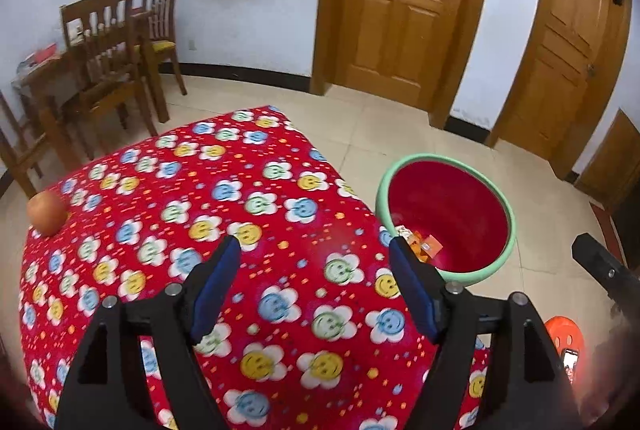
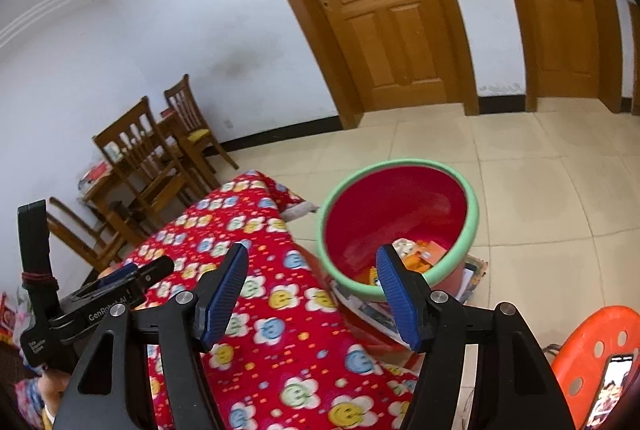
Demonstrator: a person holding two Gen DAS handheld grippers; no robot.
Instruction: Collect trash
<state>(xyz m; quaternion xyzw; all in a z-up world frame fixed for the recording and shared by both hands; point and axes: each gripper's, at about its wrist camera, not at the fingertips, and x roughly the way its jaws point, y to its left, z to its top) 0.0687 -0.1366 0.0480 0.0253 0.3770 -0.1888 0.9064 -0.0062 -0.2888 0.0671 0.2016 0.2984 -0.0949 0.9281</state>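
Red cloth with smiley flowers covers the desk [image 1: 248, 214], and I hold both grippers above it with nothing in them: my left gripper [image 1: 316, 286] is spread wide, and my right gripper [image 2: 310, 294] is spread wide too, nearer the bin [image 2: 472, 210]. That red bin with the green rim stands on the floor just beside the desk edge, handy for dropping; wrappers and small cartons [image 2: 420, 254] already lie inside. Only an apple [image 1: 47, 212] remains at the far left corner.
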